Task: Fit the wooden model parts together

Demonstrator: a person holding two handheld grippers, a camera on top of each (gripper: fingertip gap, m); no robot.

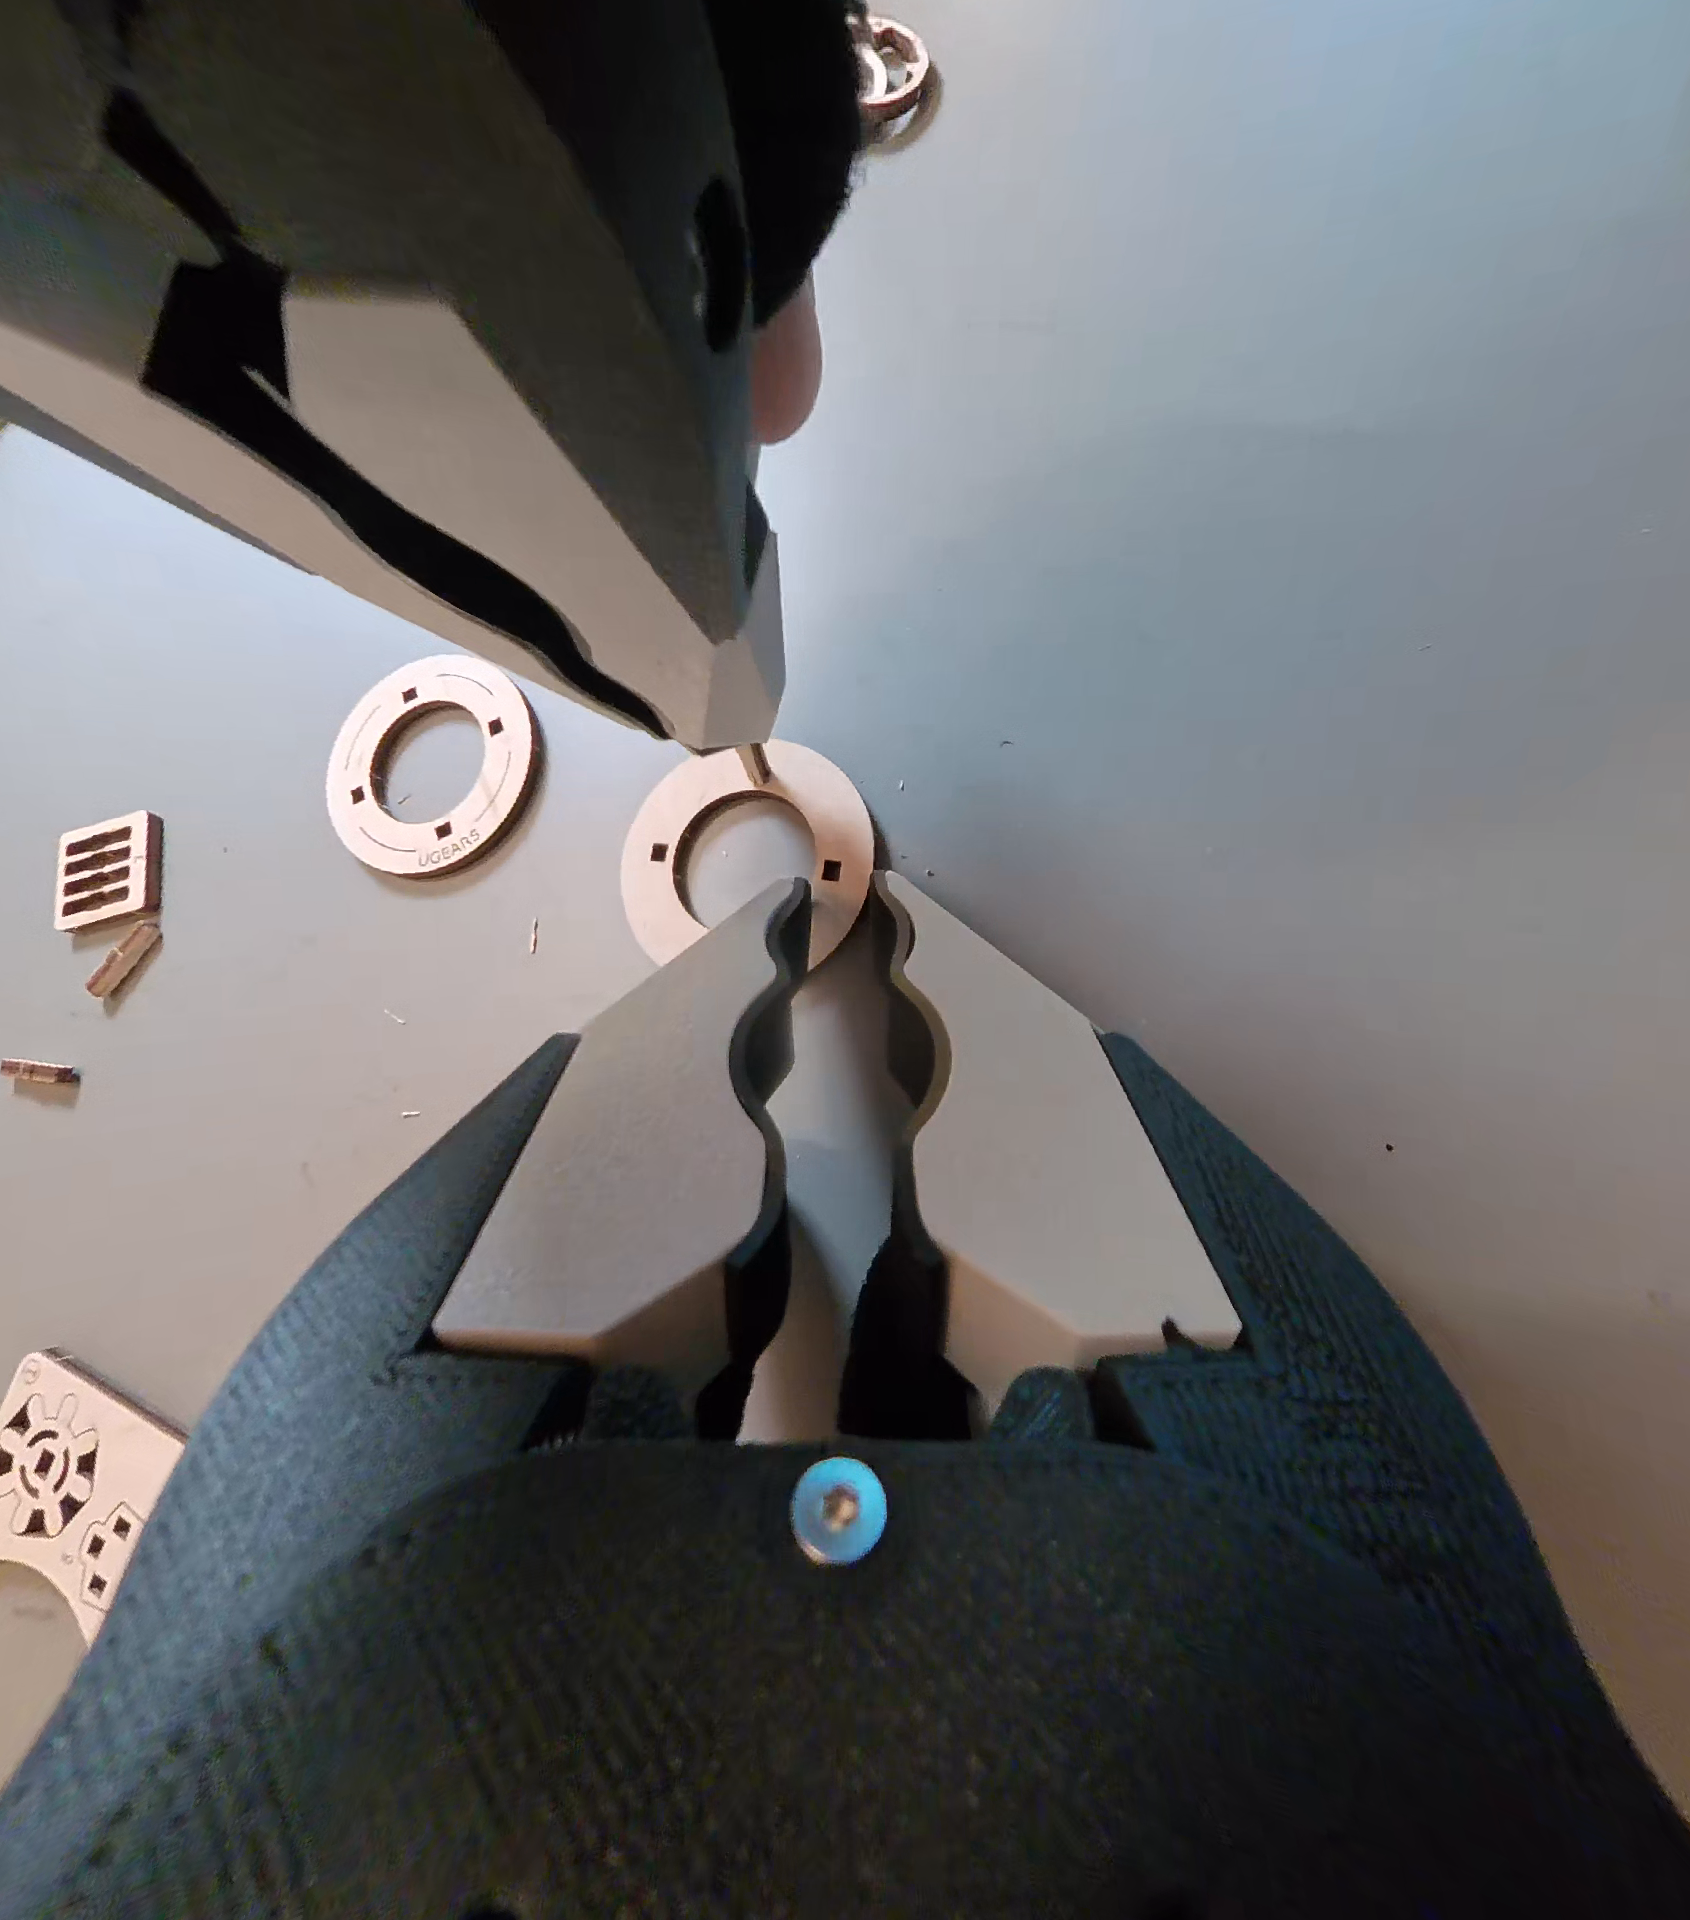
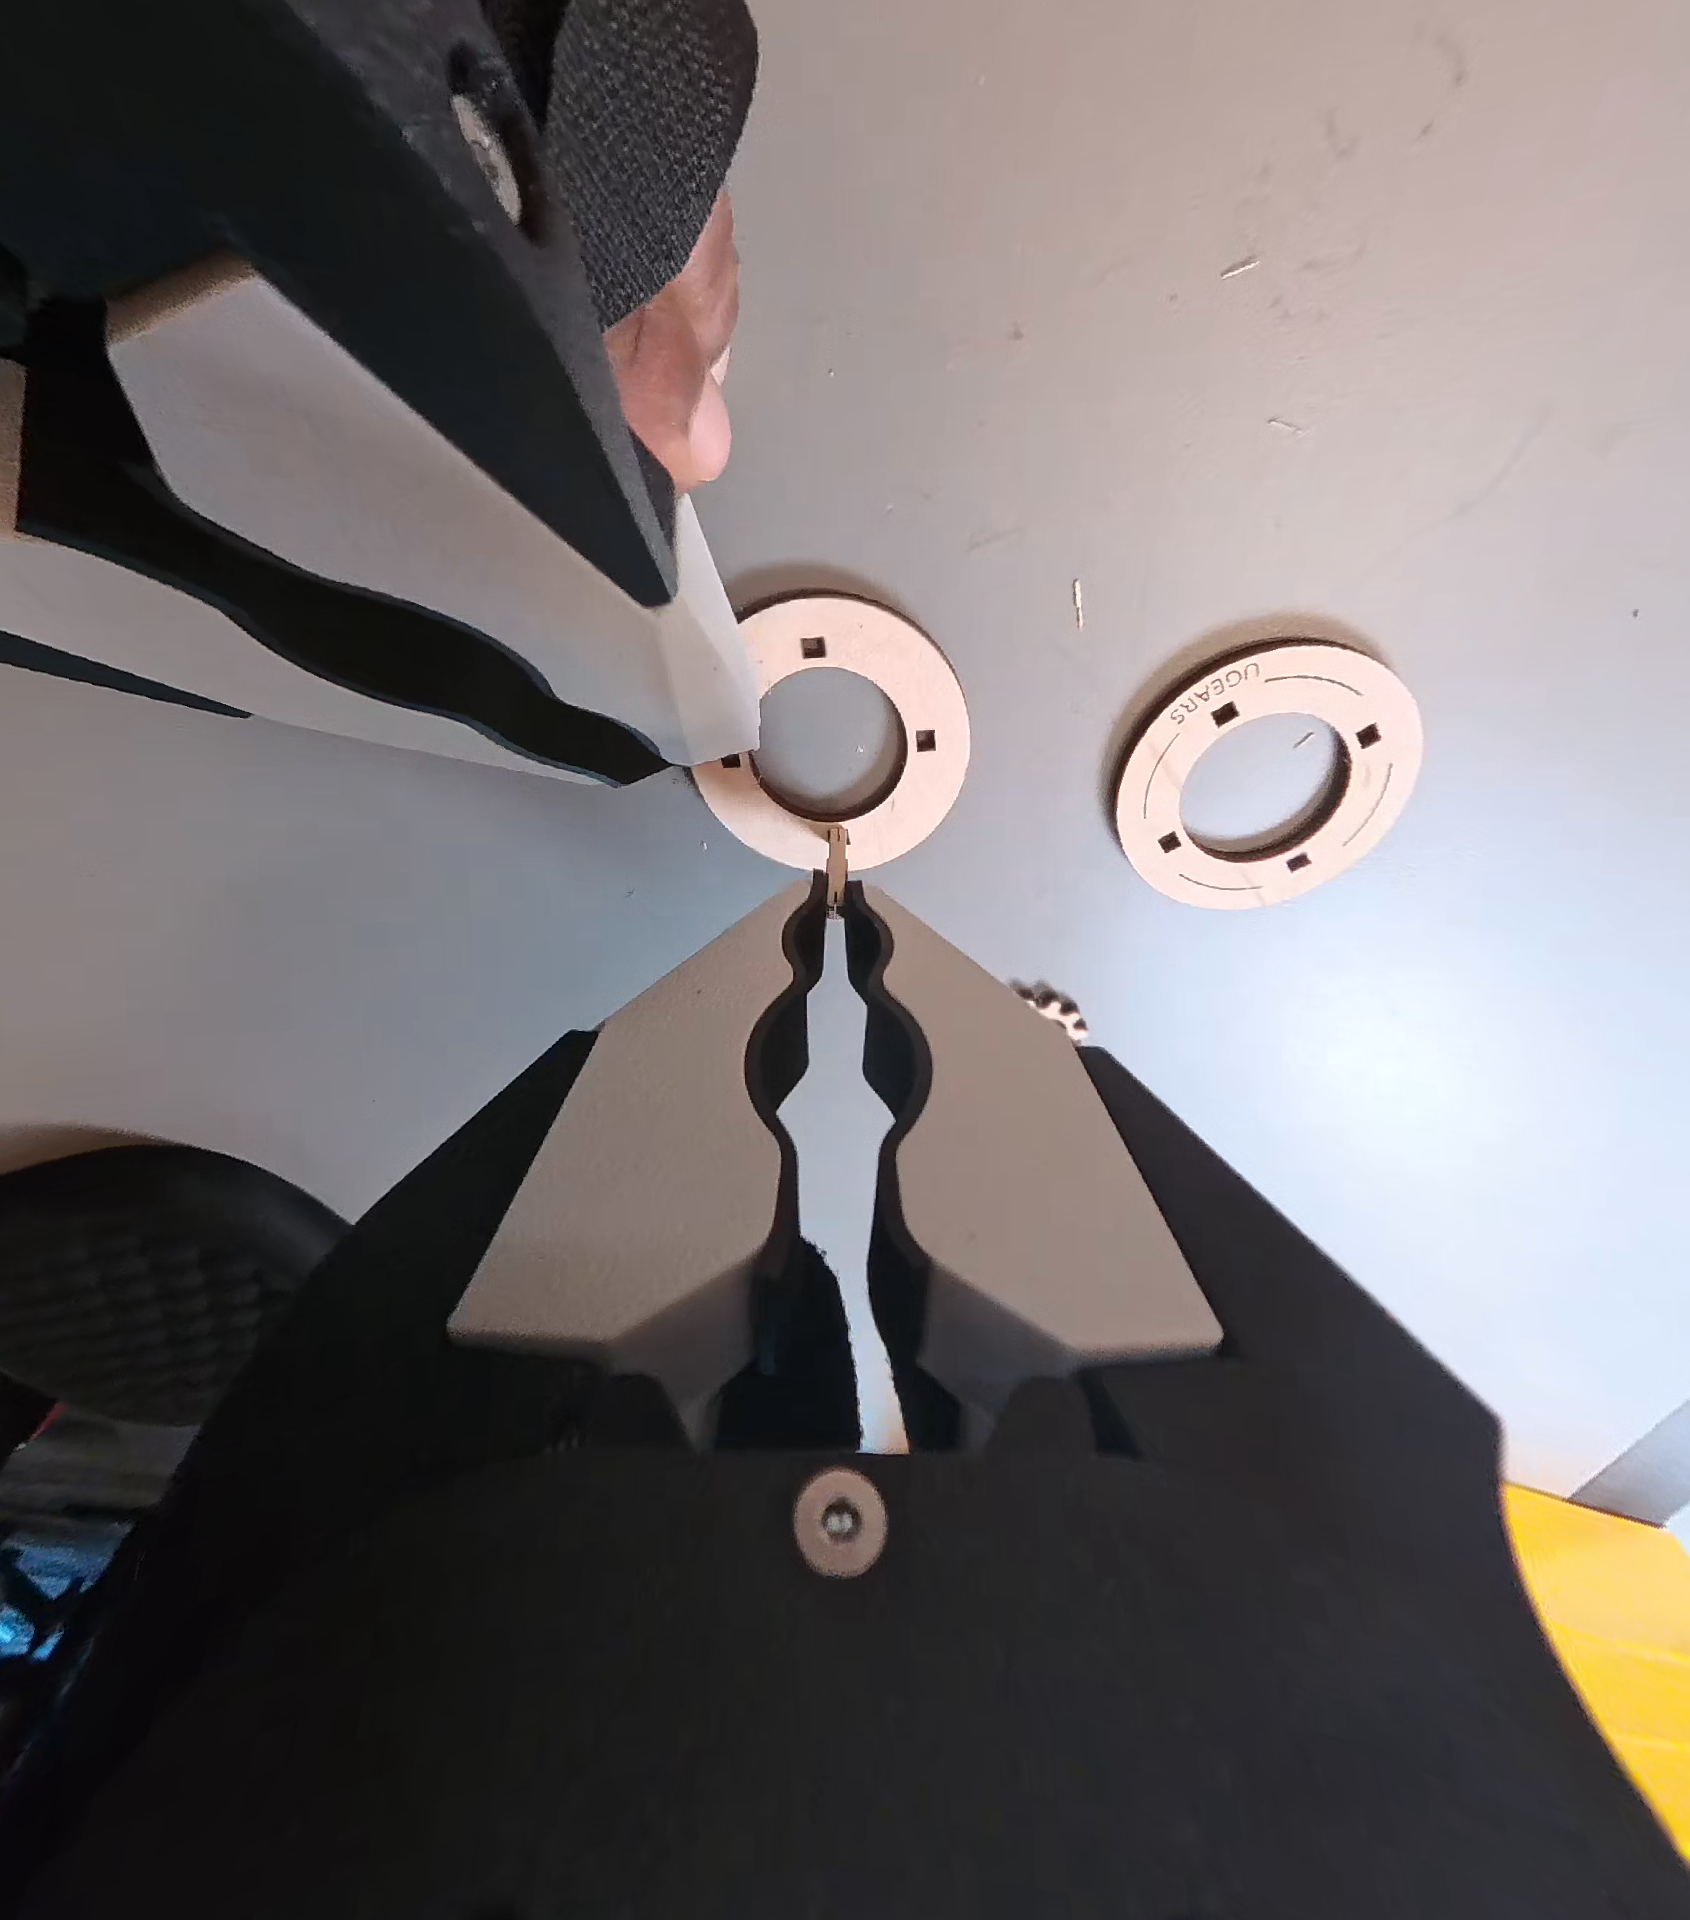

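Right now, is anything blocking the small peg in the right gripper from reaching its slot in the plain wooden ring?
Nothing visible. The right gripper holds the peg right at the plain ring's near slot. The left gripper steadies the ring's opposite edge, away from that slot.

Left gripper (image 1: pixel 841 894) tips cover the near rim of the plain wooden ring (image 1: pixel 825 800); whether they pinch it is unclear. Wooden sheet (image 1: pixel 20 1496) cut by the left edge. Toothed part (image 2: pixel 1054 1006) beside right gripper (image 2: pixel 836 902) mostly hidden.

L gripper (image 1: pixel 841 894) on wooden ring (image 1: pixel 825 805), R gripper (image 1: pixel 732 743) w/ peg (image 1: pixel 758 764)
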